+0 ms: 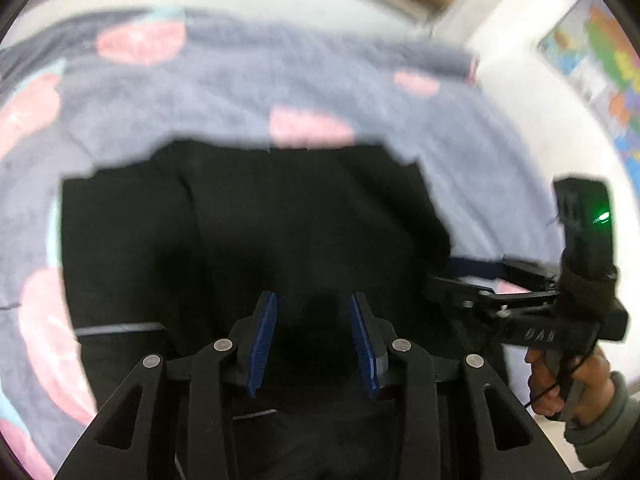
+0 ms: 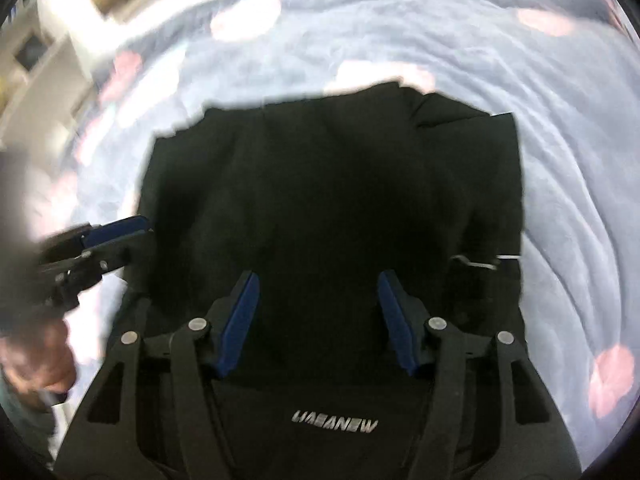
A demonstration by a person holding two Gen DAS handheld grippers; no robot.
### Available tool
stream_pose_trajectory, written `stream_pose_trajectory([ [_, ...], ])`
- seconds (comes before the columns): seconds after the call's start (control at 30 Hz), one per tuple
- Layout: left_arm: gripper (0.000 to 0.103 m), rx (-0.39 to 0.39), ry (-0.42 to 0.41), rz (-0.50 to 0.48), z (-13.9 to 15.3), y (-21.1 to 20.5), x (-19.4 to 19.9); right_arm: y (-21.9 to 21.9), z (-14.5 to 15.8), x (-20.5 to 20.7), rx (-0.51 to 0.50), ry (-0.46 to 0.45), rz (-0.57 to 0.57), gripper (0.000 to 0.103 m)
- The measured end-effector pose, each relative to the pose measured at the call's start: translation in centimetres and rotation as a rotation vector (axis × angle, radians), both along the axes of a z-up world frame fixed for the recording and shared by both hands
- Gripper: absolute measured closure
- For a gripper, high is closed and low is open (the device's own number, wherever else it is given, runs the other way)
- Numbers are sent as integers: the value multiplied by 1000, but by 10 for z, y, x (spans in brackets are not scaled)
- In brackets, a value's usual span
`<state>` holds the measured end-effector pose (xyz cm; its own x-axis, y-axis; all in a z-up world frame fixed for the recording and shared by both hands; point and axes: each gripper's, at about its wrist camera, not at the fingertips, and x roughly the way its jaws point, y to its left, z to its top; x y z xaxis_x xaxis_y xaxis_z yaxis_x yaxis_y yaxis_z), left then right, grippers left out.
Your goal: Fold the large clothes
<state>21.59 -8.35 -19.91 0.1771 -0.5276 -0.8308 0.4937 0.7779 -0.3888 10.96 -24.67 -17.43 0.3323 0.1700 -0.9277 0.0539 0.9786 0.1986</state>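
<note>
A black garment (image 1: 248, 216) lies folded into a rough rectangle on the bed, and it fills the middle of the right wrist view (image 2: 332, 184) too. A silver logo (image 2: 334, 426) shows on its near part. My left gripper (image 1: 314, 340) hovers over the garment's near edge, its blue pads (image 1: 262, 344) apart with only cloth below them. My right gripper (image 2: 318, 316) is open above the garment, with nothing pinched between its pads. In the left wrist view the right gripper (image 1: 444, 276) sits at the garment's right edge; the left gripper (image 2: 140, 232) shows at its left edge.
A blue-grey blanket (image 1: 240, 80) with pink patches covers the bed around the garment (image 2: 560, 160). A hand (image 1: 560, 380) in a grey-green sleeve holds the right tool. A white wall with a colourful poster (image 1: 600, 60) stands to the right. Both views are motion-blurred.
</note>
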Motion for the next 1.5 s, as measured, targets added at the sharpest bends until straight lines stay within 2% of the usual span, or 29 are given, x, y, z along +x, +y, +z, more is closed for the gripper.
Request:
stream_pose_trajectory([
  [0.1, 64, 116, 101, -2, -60, -13, 3, 0, -53, 10, 4, 127, -28, 44],
  [0.17, 65, 111, 138, 27, -73, -11, 7, 3, -67, 12, -8, 144, -25, 44],
  [0.23, 65, 103, 151, 55, -61, -8, 10, 10, -62, 13, -44, 141, -8, 44],
  [0.37, 65, 54, 67, 63, -17, 14, -7, 2, -28, -6, 10, 97, -45, 45],
  [0.47, 64, 27, 21, 110, 11, 52, -28, -12, -2, -38, 22, 46, -100, 44],
  [0.57, 64, 39, 20, 208, 26, 109, -56, -24, 13, -79, -4, 6, -143, 43],
  [0.73, 64, 59, 50, 365, 24, 186, -108, -60, 24, -123, 37, 16, -242, 40],
  [0.9, 64, 35, 107, 499, 18, 232, -150, -75, 34, -162, 36, 28, -293, 37],
  [1.0, 64, 0, 137, 547, 15, 246, -171, -81, 37, -187, 33, 50, -302, 35],
  [1.17, 64, 44, 152, 543, 10, 246, -197, -83, 32, -218, 9, 103, -297, 33],
  [1.5, 64, 158, 227, 471, -22, 238, -235, -97, 11, -277, -15, 213, -329, 32],
])
